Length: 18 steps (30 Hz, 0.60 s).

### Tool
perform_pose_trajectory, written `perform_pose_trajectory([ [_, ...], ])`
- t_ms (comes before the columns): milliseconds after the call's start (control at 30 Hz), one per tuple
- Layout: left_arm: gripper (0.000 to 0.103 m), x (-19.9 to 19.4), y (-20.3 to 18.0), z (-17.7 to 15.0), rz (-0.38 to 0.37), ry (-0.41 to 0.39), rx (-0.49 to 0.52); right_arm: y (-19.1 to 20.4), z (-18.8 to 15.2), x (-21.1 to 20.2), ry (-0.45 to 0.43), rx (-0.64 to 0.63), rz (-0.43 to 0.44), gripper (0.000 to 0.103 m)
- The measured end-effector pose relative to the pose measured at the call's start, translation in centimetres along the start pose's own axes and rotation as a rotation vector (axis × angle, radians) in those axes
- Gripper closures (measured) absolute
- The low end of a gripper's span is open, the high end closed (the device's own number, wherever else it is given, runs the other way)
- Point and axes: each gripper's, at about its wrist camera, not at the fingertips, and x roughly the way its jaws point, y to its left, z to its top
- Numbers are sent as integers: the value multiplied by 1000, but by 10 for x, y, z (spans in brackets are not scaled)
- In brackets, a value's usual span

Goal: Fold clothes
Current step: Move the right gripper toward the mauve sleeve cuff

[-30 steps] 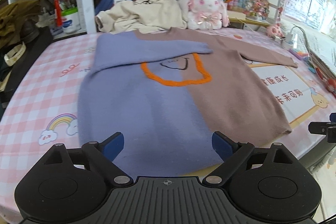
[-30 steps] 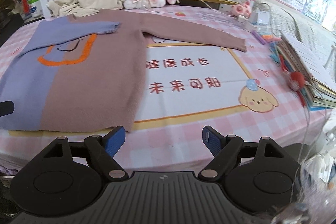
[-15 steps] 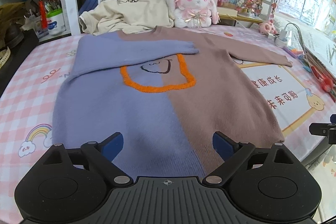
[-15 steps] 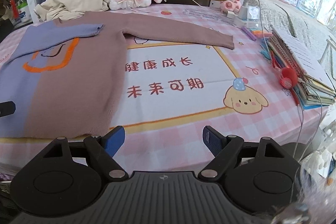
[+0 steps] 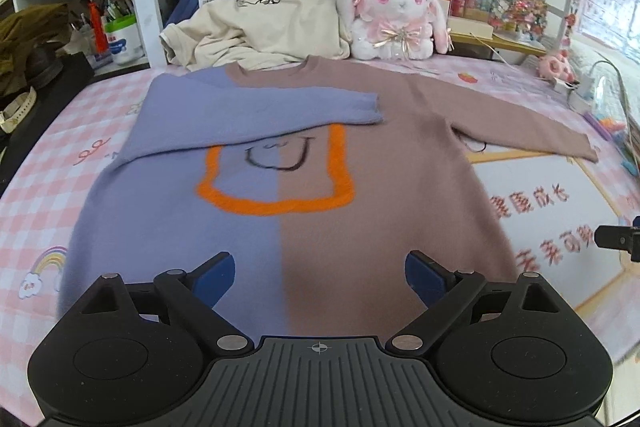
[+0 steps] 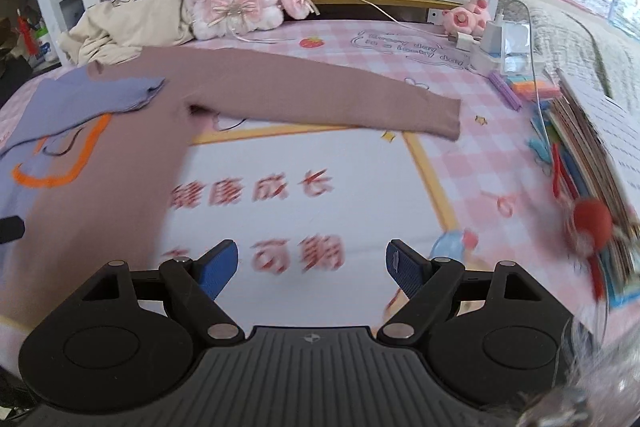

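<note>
A: Where does the sweater (image 5: 280, 187) lie?

B: Flat on the pink checked table (image 6: 460, 155), front up. Its purple sleeve (image 5: 256, 115) is folded across the chest; the brown sleeve (image 6: 320, 95) stretches out sideways over the table.

A: So how far along?

B: One sleeve is in, by my reading; the brown sleeve and the body are left to fold.

A: And the claws?

B: Left claw (image 5: 318, 277) spread wide, empty, above the hem. Right claw (image 6: 312, 267) spread too, holding nothing, over the table beside the sweater.
</note>
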Motion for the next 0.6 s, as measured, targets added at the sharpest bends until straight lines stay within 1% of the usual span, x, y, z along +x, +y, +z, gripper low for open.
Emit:
perform_pose_trajectory([
  [200,9,5,-32,-5,70,46,-63,-39,22,27,28,-15,51,22],
  [367,9,-4,-41,-14,123,52,-147,-66,39,48,48,-27,80,22],
  [500,9,-9,-45,-18,136,60,-203,-82,49,61,57,-34,91,23],
  [600,9,-11,-49,-18,158,49,-220,-90,54,67,55,-27,90,23],
])
